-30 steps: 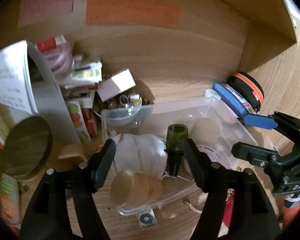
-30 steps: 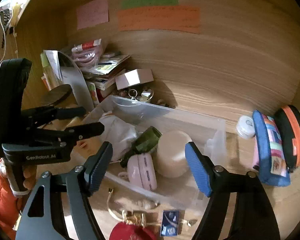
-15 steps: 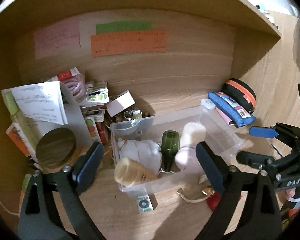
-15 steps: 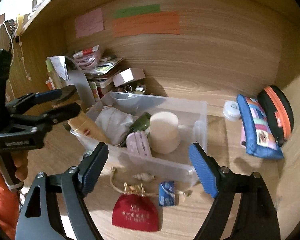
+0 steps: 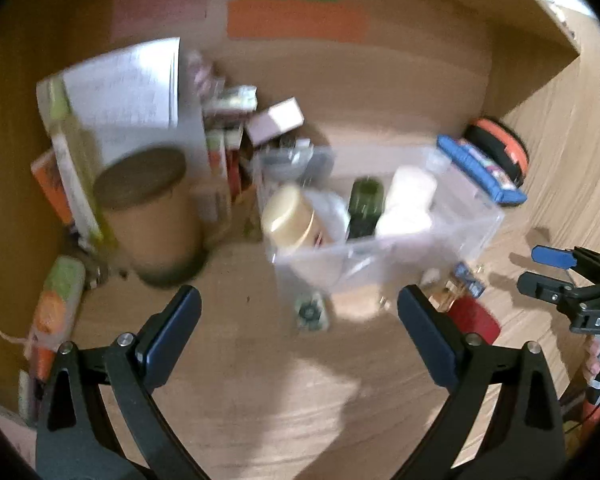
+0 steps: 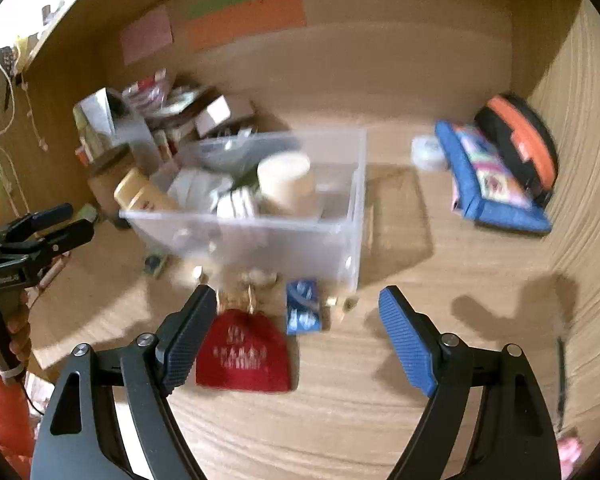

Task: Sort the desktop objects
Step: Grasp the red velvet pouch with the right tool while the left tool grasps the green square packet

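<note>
A clear plastic bin stands on the wooden desk and holds a tan bottle, a green bottle, a cream jar and a white bag. A red pouch, a blue packet and a small green card lie on the desk in front of the bin. My left gripper is open and empty, well back from the bin. My right gripper is open and empty, above the red pouch and blue packet.
A brown round canister, papers and small boxes crowd the back left corner. A blue pencil case and a black-and-orange case lie at the back right, with a white round tin beside them. A pen lies at the far right.
Both grippers have pulled back from over the bin toward the front of the desk. The bin and its contents look smaller and farther. Both stayed open.
</note>
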Motion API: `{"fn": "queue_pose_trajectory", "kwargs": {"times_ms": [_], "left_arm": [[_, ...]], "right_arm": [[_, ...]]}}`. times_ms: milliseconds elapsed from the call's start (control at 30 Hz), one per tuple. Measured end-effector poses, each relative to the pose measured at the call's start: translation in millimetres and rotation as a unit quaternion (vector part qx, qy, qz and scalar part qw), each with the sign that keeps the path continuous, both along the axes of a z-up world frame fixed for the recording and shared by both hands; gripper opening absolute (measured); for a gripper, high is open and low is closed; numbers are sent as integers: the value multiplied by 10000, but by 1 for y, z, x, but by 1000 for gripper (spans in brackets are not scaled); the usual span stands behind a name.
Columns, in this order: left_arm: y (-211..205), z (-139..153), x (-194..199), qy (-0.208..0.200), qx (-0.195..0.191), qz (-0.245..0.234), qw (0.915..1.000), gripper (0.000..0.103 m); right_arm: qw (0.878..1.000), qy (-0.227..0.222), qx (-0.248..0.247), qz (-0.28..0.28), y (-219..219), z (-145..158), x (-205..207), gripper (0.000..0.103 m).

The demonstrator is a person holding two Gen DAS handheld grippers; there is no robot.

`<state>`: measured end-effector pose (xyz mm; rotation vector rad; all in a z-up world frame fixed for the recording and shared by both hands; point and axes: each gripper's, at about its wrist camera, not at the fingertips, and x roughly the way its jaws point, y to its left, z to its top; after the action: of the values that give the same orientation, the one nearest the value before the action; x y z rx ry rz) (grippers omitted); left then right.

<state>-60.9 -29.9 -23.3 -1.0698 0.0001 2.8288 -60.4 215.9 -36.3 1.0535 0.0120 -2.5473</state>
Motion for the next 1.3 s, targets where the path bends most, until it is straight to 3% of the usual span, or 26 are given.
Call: {"fn": "queue_pose_trajectory", "kwargs": {"times_ms": [167,333,567,700,867,1133,1300], "left_arm": [[1,-32,-7,-527,-69,-61,9986,100],[2,-49,-6,-814,68,-244,9964,100],[9,-52,-4,-828,42,-388,9958,100],[7,-56,-16,-1101,249,-509,9923,100],[6,-54,-26,-1071,70,-427,9933,100],[10,-53,-33,-994,10,-409,9942,98],[12,-55,-39,-1044,-61,-453,9935,83]], "right_arm": [[9973,-518,-224,475,-15,-28,2,81],[9951,-719,123,670,-38,-47,1,81],[9931,-688,497,816,-58,-51,-2,81],[9919,-653,668,867,-67,-55,-4,78],[9903,-551,902,905,-74,-56,-6,73],[9887,-464,999,1013,-78,-55,-9,51],[9901,-508,822,1015,-73,-54,-14,30]]}}
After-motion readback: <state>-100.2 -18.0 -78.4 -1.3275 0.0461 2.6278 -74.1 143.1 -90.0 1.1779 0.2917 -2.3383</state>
